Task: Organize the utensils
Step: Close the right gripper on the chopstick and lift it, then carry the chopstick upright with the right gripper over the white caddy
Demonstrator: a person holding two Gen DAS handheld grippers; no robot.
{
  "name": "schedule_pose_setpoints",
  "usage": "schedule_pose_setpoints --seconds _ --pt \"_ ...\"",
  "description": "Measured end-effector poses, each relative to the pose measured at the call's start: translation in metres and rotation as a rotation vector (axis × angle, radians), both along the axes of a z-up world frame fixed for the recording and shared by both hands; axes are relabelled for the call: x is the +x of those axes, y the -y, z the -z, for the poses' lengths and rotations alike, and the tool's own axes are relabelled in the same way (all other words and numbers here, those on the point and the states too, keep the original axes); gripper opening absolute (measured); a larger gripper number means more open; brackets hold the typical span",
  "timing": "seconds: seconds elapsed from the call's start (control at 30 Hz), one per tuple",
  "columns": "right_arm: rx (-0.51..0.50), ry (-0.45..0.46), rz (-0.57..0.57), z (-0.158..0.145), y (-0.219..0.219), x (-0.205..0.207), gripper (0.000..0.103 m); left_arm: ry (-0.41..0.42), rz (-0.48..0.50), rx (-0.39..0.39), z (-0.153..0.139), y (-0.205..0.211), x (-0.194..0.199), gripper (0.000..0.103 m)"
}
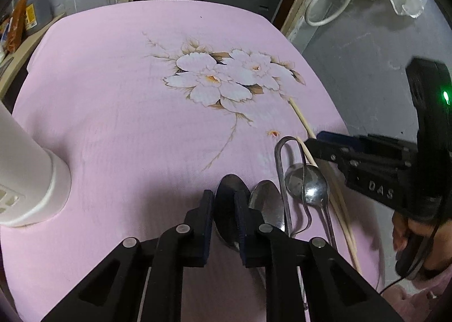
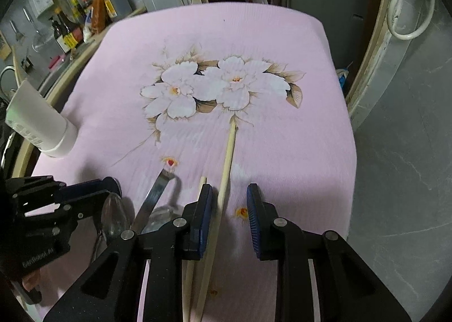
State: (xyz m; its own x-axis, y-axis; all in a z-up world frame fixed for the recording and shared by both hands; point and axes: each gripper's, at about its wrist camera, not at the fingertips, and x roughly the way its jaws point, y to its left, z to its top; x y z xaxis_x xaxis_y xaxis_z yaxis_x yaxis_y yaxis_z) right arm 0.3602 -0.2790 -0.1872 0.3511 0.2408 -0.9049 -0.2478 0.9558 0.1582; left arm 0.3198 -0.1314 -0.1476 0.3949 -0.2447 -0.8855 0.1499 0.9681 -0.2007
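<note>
the table (image 1: 113, 124) is covered with a pink cloth with white flowers. near its front edge lie metal spoons, steel tongs (image 1: 282, 169) and two pale wooden chopsticks (image 2: 226, 169). the left tool (image 1: 224, 220) is nearly closed around the bowl of a dark metal spoon (image 1: 226, 186). the right tool (image 2: 229, 214) is a little open, with one chopstick between its pads, not pressed. a white cylindrical holder (image 2: 42, 121) stands at the left side of the table.
</note>
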Motion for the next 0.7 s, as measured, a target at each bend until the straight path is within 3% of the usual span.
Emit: schedule_pose_setpoints --seconds 0.1,0.17,0.4,0.7 --pt "-0.005 -0.020 0.010 0.000 -0.002 0.002 0.018 -0.002 0.002 0.002 -0.002 0.001 0.002 0.009" --pt "0.035 -0.035 0.030 0.000 0.003 0.002 0.005 0.002 0.001 -0.007 -0.003 -0.001 0.000 0.008" --pt "0.285 -0.068 0.146 -0.003 0.031 -0.014 0.004 0.046 0.005 -0.005 -0.017 -0.007 -0.016 0.003" --pt "0.455 0.091 0.216 -0.044 0.034 -0.061 0.004 0.137 -0.052 -0.027 -0.048 -0.033 -0.052 0.002"
